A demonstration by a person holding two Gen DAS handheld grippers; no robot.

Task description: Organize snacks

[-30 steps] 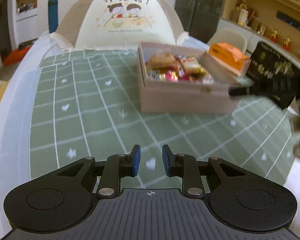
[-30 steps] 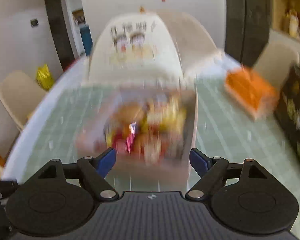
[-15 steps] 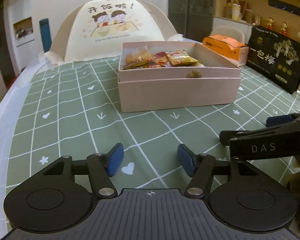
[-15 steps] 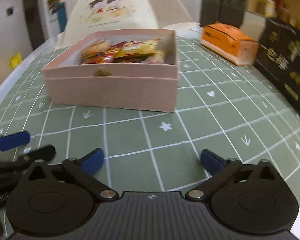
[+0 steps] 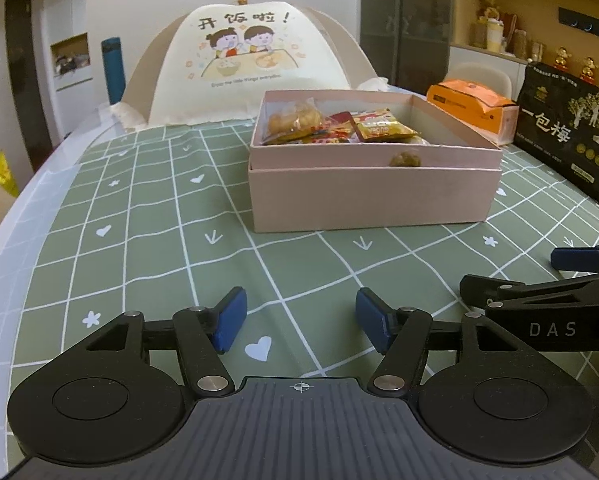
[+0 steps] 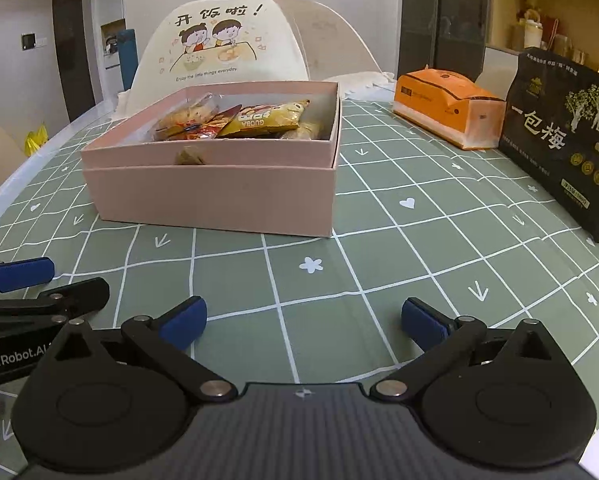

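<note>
A pink cardboard box (image 5: 371,196) stands open on the green checked tablecloth, also in the right wrist view (image 6: 215,192). It holds several snack packets (image 5: 339,126), among them a yellow one (image 6: 265,120). My left gripper (image 5: 297,320) is open and empty, low over the cloth in front of the box. My right gripper (image 6: 303,320) is open and empty, beside it on the right. Each gripper shows at the edge of the other's view.
A black snack bag (image 6: 563,140) stands at the right. An orange tissue pack (image 6: 447,108) lies behind it. A cream food-cover tent (image 5: 251,68) stands behind the box. The table edge (image 5: 27,192) curves along the left.
Both grippers pulled back from the box and dropped low over the cloth. The left gripper's jaws opened from nearly closed to wide. The right stayed open.
</note>
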